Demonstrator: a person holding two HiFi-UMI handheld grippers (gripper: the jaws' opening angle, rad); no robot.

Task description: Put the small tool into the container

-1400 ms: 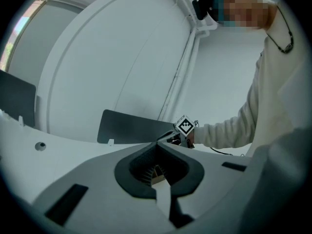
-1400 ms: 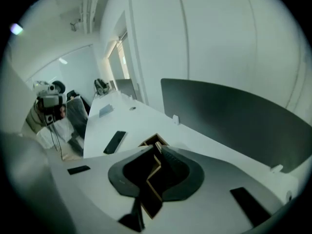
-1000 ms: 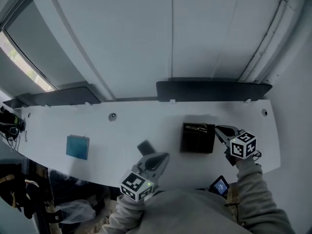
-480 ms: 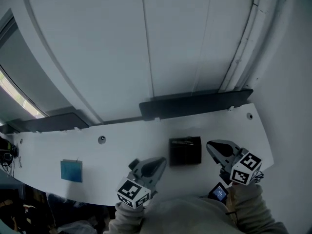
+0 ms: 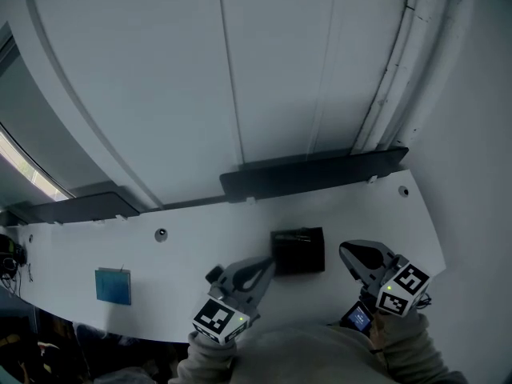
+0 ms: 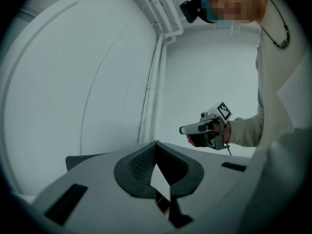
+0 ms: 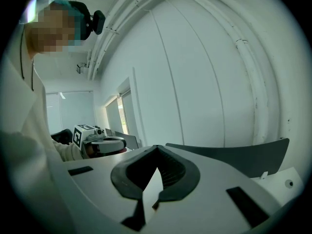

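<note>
Small tool: not made out in any view. Container (image 5: pixel 298 250), a black box, sits on the white table (image 5: pixel 184 254), right of its middle and nearer the front edge than the back; its inside is too dark to tell what it holds. Left hand-held gripper (image 5: pixel 262 266) hangs over the front edge just left of the container, jaws closed tip to tip, nothing between them. Right hand-held gripper (image 5: pixel 349 253) is at the container's right, apart from it, over the front right part of the table; jaws also closed together and empty. Both tips point toward the back wall. Blue square pad (image 5: pixel 112 286) lies near the front edge at the table's left end, well apart from the container.
</note>
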